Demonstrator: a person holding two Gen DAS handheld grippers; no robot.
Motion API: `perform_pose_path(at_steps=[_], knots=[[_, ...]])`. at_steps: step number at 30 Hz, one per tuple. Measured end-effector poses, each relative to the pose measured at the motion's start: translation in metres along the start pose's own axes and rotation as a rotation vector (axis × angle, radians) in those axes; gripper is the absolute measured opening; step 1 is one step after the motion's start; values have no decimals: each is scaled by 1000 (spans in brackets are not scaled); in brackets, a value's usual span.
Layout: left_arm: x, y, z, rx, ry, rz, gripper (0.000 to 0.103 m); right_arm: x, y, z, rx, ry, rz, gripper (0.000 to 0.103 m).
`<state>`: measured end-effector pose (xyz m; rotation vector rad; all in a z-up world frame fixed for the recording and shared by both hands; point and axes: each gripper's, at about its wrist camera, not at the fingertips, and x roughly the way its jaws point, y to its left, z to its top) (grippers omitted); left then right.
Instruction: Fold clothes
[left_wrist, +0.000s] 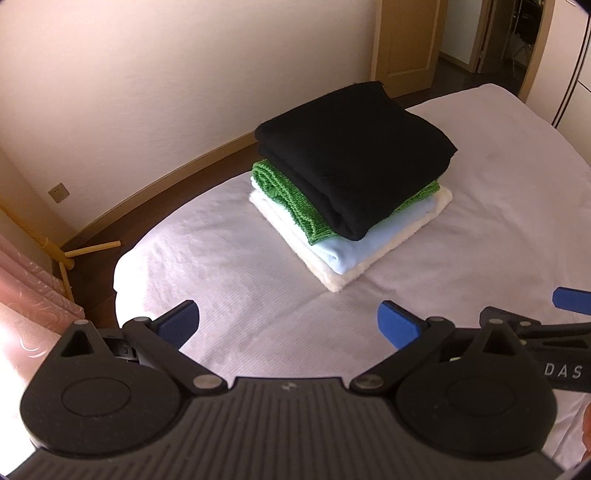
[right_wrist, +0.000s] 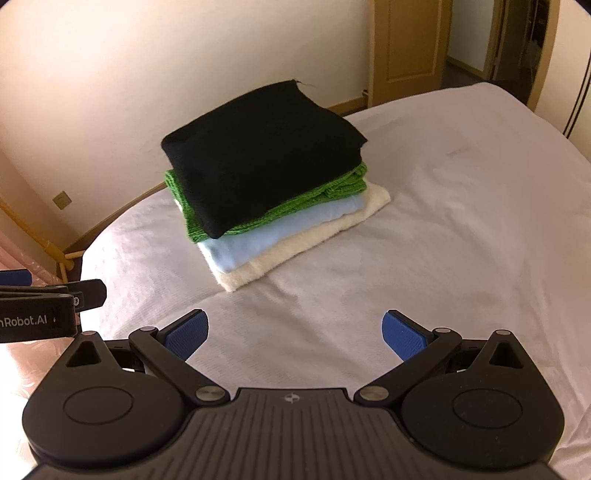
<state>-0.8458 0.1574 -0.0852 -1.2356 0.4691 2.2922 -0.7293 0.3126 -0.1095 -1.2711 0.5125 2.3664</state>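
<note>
Grippers, your left (left_wrist: 288, 323) and right (right_wrist: 294, 334), gape empty above the bed (left_wrist: 480, 229), short of four neatly stacked clothes (left_wrist: 351, 177).

Left gripper (left_wrist: 288, 325): jaws wide apart, nothing between the blue pads (left_wrist: 400, 326), held level just above the near edge of the bed, pointing toward its far side. Right gripper (right_wrist: 295, 334): same pose, jaws spread full, blue pads (right_wrist: 186, 334) bare and holding nothing. The two sit side by side, close together, roughly parallel and at about the same height; each one's black linkage shows at the edge of the other's wrist view. Neither touches anything. A sliver of the person's hand (left_wrist: 586, 424) shows at the right edge of the left wrist view, behind the gripper body.
</note>
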Motion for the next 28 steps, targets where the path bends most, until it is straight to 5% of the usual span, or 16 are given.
perform_pose_path(at_steps=[17, 28], knots=[[14, 8, 11, -5, 6, -9, 102, 5, 11, 16, -8, -6, 7, 103], [-12, 11, 6, 41, -75, 25, 102, -18, 17, 13, 7, -55, -1, 103]])
